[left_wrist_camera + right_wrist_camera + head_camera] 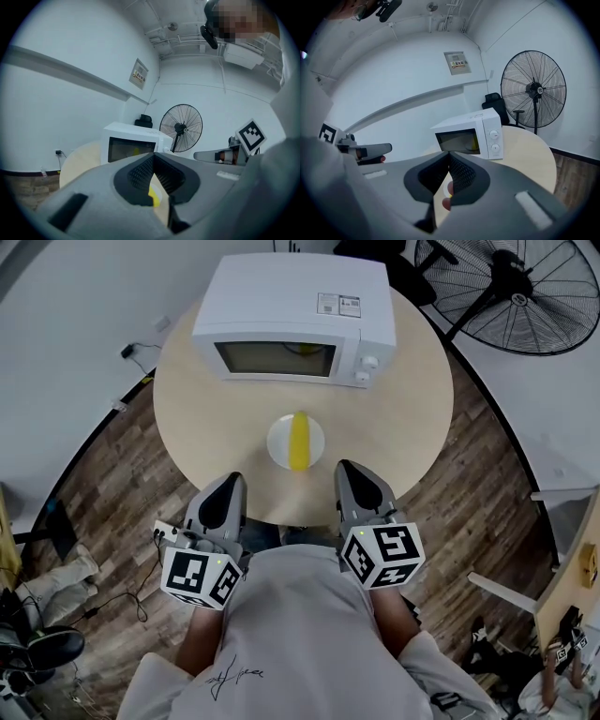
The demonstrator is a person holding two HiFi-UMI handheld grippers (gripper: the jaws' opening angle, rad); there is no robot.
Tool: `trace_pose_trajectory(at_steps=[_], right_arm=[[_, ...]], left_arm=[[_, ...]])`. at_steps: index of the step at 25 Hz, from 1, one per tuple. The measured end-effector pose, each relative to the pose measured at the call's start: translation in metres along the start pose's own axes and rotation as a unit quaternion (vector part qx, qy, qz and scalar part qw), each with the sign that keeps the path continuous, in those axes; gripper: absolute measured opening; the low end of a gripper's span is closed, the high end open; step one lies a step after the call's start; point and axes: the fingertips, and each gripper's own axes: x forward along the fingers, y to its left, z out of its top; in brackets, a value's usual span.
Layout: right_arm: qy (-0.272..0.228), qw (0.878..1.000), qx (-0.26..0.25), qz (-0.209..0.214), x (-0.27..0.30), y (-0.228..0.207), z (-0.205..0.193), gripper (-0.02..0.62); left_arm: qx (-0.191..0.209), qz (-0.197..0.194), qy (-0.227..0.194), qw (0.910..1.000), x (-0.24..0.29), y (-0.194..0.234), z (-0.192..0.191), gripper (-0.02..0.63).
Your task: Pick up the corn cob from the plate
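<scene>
The right grey two-jaw gripper [345, 468] and the left grey two-jaw gripper [232, 480] both have their jaws squeezed together with nothing in them, at the near edge of the round pale wooden table [412, 399]. Just ahead of them and between the two, the yellow corn cob [299, 440] lies on the small round white plate [275, 448], and the white microwave oven [295, 315] sits farther out. If a gripper goes in without opening first, it could bump the round cob off the plate or push the plate along, and a pinch near the cob's end could let it slip out.
</scene>
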Motion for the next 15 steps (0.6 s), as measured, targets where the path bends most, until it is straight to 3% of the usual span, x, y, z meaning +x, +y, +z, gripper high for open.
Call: trace_pose_trajectory(at_steps=[15], right_arm=[[0.017,1.000,-0.004,-0.003,0.024,-0.001,-0.010,0.020]], left_arm=[[-0.008,0.004,0.002,1.0000,0.000,0.011,-0.001,-0.002]])
